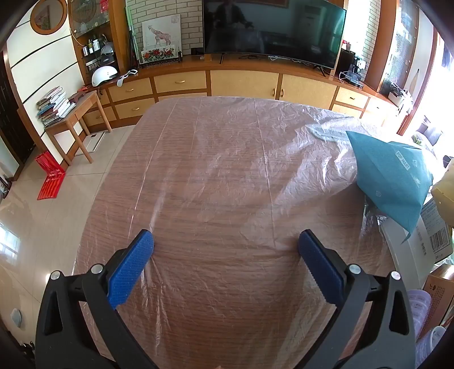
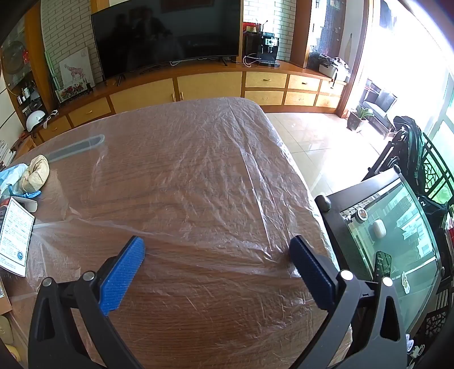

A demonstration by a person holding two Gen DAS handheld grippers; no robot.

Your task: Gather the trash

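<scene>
A wooden table (image 1: 215,176) covered with clear plastic film fills both views. In the left wrist view, trash lies at the right edge: a teal paper bag (image 1: 394,176), a white box with a barcode (image 1: 437,227) and a brown carton (image 1: 439,286). My left gripper (image 1: 225,247) is open and empty above the film, left of that pile. In the right wrist view, a crumpled beige paper wad (image 2: 35,173), pale blue plastic (image 2: 11,176) and a white printed box (image 2: 14,235) lie at the left edge. My right gripper (image 2: 217,251) is open and empty, right of them.
A long wooden cabinet (image 1: 241,82) with a TV (image 1: 272,25) runs along the far wall. A small side table with books (image 1: 71,113) and a red bag (image 1: 51,176) stand on the left floor. A dark glass-topped stand (image 2: 388,244) sits close to the table's right side.
</scene>
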